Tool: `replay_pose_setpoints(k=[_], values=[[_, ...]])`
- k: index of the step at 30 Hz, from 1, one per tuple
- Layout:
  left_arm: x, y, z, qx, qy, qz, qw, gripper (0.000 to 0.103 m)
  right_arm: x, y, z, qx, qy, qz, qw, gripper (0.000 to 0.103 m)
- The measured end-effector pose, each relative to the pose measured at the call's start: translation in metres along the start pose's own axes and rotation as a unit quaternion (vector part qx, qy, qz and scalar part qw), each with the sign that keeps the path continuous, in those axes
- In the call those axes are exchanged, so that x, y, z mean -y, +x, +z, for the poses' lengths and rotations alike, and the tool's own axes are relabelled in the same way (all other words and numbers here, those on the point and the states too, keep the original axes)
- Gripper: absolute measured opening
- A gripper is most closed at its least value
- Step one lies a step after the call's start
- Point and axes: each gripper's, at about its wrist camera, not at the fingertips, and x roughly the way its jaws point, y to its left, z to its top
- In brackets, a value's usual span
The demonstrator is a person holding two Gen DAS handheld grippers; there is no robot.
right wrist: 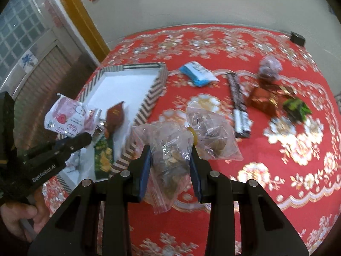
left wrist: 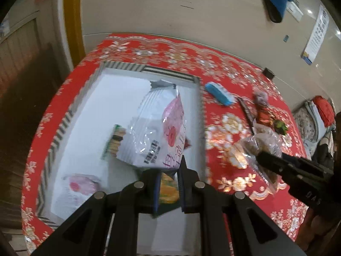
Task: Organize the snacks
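Right gripper [right wrist: 170, 166] pinched on one clear bag [right wrist: 168, 149] of brown snacks, bag lifted just above the red cloth [right wrist: 277, 170], beside the box [right wrist: 158, 89]. Left gripper [left wrist: 168, 183] clamped tight on one white-pink packet [left wrist: 157, 132], hanging over the box. Box: one, striped rim, white floor; inside it lie a green packet [left wrist: 114, 140] and a pink-white packet [left wrist: 78, 186]. Farther out on the cloth: second clear bag [right wrist: 215, 136], one blue pack [right wrist: 197, 73], one black bar [right wrist: 238, 104], and a few blurred wrapped sweets.

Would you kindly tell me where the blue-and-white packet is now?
In the right wrist view, the blue-and-white packet lies on the red tablecloth, just right of the striped tray and left of the long dark bar.
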Motion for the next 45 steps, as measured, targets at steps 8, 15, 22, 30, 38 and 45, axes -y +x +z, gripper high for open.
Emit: replay_pose_setpoints(k=[8,15,22,30,38,45], values=[[-0.038,-0.001,0.000,0.004,-0.018,0.023,0.9996,0.016,-0.048,0.024,0.025,0.000,-0.032,0.019,0.999,0.033],[-0.058,0.004,0.001,0.000,-0.023,0.031,0.9992,0.016,-0.087,0.044,0.046,0.002,-0.056,0.028,0.998,0.033],[-0.067,0.010,0.006,-0.005,-0.025,0.034,0.9991,0.016,-0.110,0.069,0.061,-0.012,-0.067,0.033,0.997,0.033],[-0.068,0.023,0.002,-0.017,-0.018,0.035,0.9991,0.016,-0.108,0.097,0.068,-0.037,-0.049,0.021,0.998,0.033],[-0.066,0.027,0.001,-0.017,-0.008,0.050,0.9986,0.016,-0.109,0.100,0.068,-0.040,-0.046,0.021,0.998,0.033],[-0.064,0.026,0.000,-0.019,-0.006,0.055,0.9983,0.017,-0.116,0.098,0.070,-0.037,-0.055,0.026,0.997,0.034]])
